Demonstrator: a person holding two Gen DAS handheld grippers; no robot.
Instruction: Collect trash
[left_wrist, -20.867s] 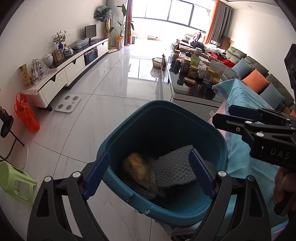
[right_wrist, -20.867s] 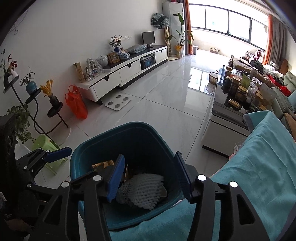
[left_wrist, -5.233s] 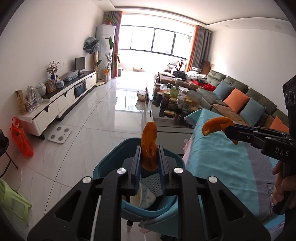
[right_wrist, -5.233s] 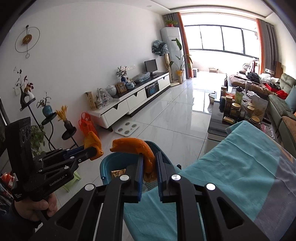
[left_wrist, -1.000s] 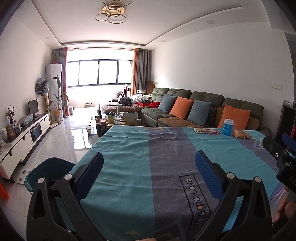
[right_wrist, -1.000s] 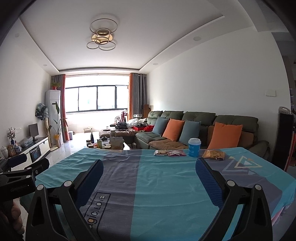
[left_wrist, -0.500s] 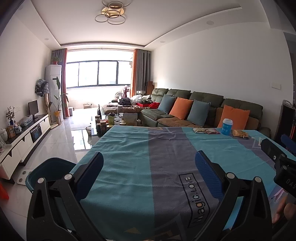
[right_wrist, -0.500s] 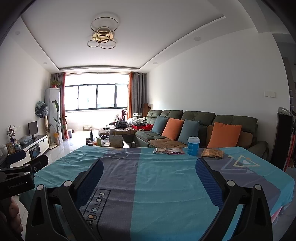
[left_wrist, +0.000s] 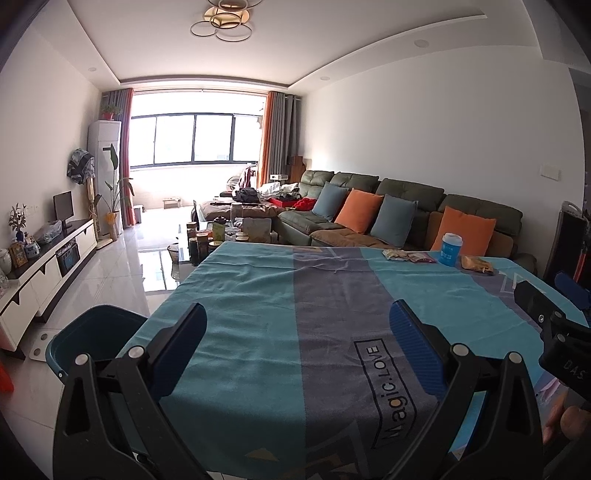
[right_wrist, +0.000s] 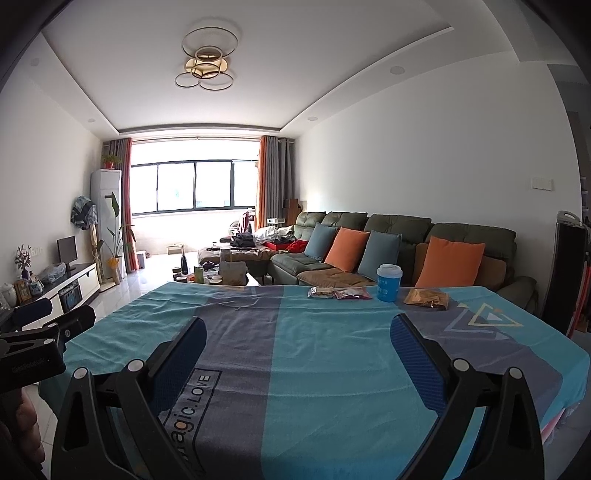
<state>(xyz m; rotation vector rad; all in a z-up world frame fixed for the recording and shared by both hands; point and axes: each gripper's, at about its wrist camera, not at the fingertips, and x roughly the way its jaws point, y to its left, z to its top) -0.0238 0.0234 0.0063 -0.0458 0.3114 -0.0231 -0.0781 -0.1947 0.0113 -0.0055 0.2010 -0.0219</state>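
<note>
Both your grippers, left (left_wrist: 297, 330) and right (right_wrist: 298, 345), gape empty, and the wrappers (right_wrist: 339, 292) and cup (right_wrist: 388, 283) lie far across the table (right_wrist: 314, 376), nearer your right one.

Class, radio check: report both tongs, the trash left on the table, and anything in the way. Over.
Left tongs open, empty. Right tongs open, empty. Wrappers, brown packet and blue cup at table's far edge. Teal bin off the left corner. Path across cloth clear.
</note>
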